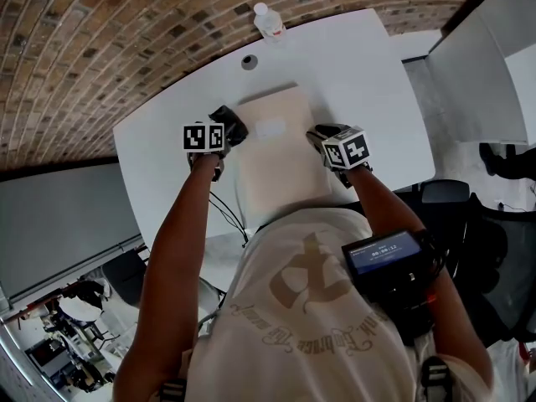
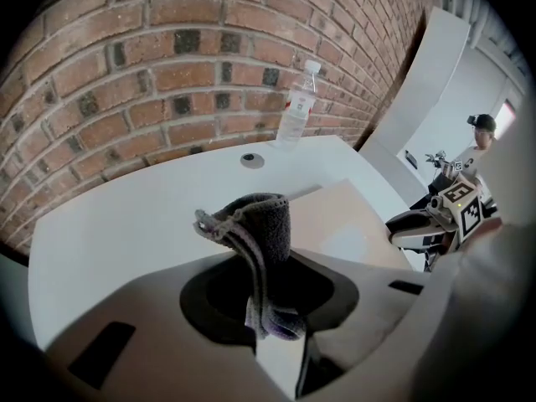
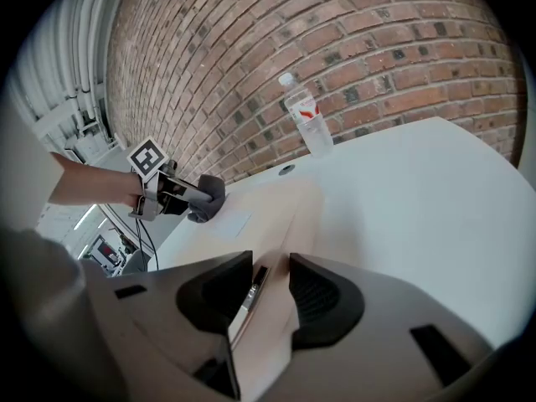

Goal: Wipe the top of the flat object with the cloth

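Cloth (image 2: 261,241) in left gripper (image 2: 272,304) at board (image 2: 352,220) edge; bottle (image 2: 297,111), grommet (image 2: 251,160) beyond.

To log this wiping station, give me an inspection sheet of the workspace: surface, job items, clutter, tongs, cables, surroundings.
Surface: white rounded table.
Job's things: beige flat rectangular panel lying mid-table; dark grey cloth bunched at its left edge.
Clutter: clear plastic water bottle upright at the far edge; round grey grommet beside it.
Grippers: left gripper tongs shut on the cloth; right gripper tongs clamp the panel's right edge.
Cables: thin dark cable trailing below the left forearm.
Surroundings: red brick wall behind the table; dark office chair at right.
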`<state>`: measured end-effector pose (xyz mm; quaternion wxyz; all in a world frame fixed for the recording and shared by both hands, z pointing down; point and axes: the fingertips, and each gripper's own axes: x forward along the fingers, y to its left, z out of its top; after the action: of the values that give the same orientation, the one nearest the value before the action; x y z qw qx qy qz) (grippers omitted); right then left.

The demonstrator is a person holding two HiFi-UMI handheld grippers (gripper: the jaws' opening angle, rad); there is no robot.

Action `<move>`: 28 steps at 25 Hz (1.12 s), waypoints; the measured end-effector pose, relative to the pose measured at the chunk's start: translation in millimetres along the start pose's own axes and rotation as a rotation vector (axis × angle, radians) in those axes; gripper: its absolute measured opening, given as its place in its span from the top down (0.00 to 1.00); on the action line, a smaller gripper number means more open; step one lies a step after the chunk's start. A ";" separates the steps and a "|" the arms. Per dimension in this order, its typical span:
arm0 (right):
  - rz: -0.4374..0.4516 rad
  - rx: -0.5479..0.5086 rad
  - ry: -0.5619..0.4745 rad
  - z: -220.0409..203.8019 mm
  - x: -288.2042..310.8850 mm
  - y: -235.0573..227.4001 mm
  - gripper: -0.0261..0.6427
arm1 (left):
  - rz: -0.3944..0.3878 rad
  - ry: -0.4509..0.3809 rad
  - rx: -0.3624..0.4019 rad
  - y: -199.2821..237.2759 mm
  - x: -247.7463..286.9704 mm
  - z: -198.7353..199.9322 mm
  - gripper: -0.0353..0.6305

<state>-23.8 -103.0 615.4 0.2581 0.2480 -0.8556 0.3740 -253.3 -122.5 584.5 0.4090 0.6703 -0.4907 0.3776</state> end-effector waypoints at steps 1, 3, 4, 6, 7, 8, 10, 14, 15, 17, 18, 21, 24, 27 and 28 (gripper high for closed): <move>-0.001 0.001 0.001 0.0 -0.3 -0.1 0.74 | 0.003 -0.004 -0.009 1.8 -1.6 -2.0 0.79; -0.007 0.005 0.000 0.1 -1.4 -1.0 0.74 | 0.011 -0.008 -0.017 5.1 -4.4 -5.9 0.79; -0.013 0.007 -0.001 0.3 -2.0 -1.5 0.74 | 0.017 -0.009 -0.018 7.1 -5.8 -7.8 0.79; -0.027 0.008 -0.006 1.5 -2.1 -0.4 0.74 | 0.035 -0.013 -0.033 14.0 -10.5 -13.6 0.79; -0.031 0.009 -0.009 2.4 -0.9 1.4 0.74 | 0.043 -0.016 -0.051 18.3 -14.3 -17.1 0.79; -0.030 0.015 -0.013 3.8 0.5 3.3 0.74 | 0.048 -0.023 -0.069 21.4 -18.8 -19.3 0.79; -0.022 0.039 -0.023 5.9 1.5 5.2 0.74 | 0.041 -0.049 -0.079 19.1 -26.8 -17.6 0.79; -0.017 0.067 -0.032 2.3 -7.9 2.6 0.74 | -0.047 -0.109 -0.036 -20.8 -30.3 0.7 0.79; -0.014 0.070 -0.034 0.8 -10.4 3.7 0.74 | -0.079 -0.120 -0.026 -34.0 -29.5 5.9 0.79; -0.004 0.071 -0.029 -4.0 -14.3 9.1 0.74 | -0.139 -0.131 -0.002 -60.7 -26.6 14.6 0.79; 0.001 0.068 -0.021 -7.3 -15.6 12.6 0.74 | -0.168 -0.133 0.010 -73.6 -24.4 18.1 0.79; 0.001 0.052 0.006 -18.4 -19.2 21.1 0.74 | -0.246 -0.124 0.040 -110.7 -14.5 25.7 0.79; -0.002 0.049 0.024 -29.7 -25.4 23.9 0.74 | -0.312 -0.105 0.066 -146.7 -0.4 29.2 0.79; -0.006 0.056 0.031 -38.2 -31.1 24.8 0.74 | -0.358 -0.085 0.097 -177.2 13.2 32.8 0.79; -0.006 0.059 0.031 -40.2 -32.3 25.4 0.74 | -0.368 -0.077 0.105 -185.1 17.7 34.1 0.79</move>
<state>-5.1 -49.5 605.8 0.2651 0.2522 -0.8394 0.4020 -66.6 -126.0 554.7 0.4164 0.7832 -0.3548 0.2956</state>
